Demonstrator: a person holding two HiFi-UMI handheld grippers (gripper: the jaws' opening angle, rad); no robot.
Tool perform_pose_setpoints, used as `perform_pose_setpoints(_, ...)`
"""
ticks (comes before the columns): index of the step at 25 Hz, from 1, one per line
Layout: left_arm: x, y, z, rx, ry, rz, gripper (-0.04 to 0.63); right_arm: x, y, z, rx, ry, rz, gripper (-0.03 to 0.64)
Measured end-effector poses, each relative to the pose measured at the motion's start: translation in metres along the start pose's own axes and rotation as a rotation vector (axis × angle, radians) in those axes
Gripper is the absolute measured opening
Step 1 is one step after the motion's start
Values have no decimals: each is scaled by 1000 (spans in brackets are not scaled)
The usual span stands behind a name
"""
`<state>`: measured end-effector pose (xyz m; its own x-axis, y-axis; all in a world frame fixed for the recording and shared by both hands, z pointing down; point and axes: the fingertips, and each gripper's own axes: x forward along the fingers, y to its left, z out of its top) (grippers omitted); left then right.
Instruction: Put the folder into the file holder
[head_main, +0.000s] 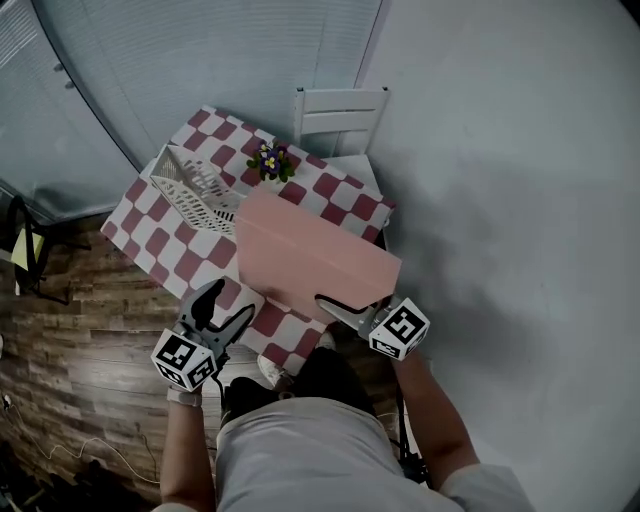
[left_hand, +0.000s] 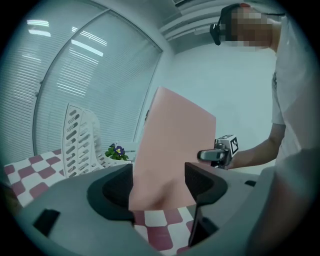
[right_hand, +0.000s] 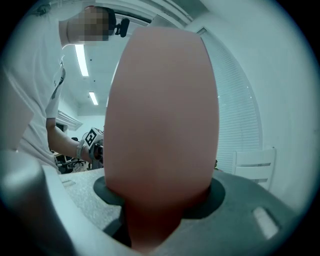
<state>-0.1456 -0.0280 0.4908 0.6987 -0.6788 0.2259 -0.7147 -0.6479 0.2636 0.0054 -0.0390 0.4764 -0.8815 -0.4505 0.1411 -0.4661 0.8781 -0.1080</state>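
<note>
A pink folder (head_main: 310, 260) is held up over the checkered table (head_main: 160, 240), tilted. My right gripper (head_main: 335, 305) is shut on its near right edge; in the right gripper view the folder (right_hand: 162, 115) fills the gap between the jaws (right_hand: 160, 195). The white slotted file holder (head_main: 195, 190) stands at the table's left, beyond the folder. My left gripper (head_main: 228, 305) is open over the table's front left, just short of the folder's near corner. In the left gripper view the folder (left_hand: 175, 150) shows past the open jaws (left_hand: 159, 182), with the file holder (left_hand: 80, 140) to the left.
A small pot of purple flowers (head_main: 270, 160) sits at the table's far side, right of the file holder. A white chair (head_main: 340, 120) stands behind the table against the wall. Wooden floor (head_main: 70, 330) lies to the left.
</note>
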Motion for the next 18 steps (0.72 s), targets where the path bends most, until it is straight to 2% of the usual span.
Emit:
perform_pose_setpoints(9, -22, -2, 6, -48, -37, 140, 305, 35, -28, 65, -63, -9, 54, 273)
perform_pose_setpoints(18, -31, -6, 5, -98, -61, 252, 304, 70, -63, 94, -67, 11, 42, 273)
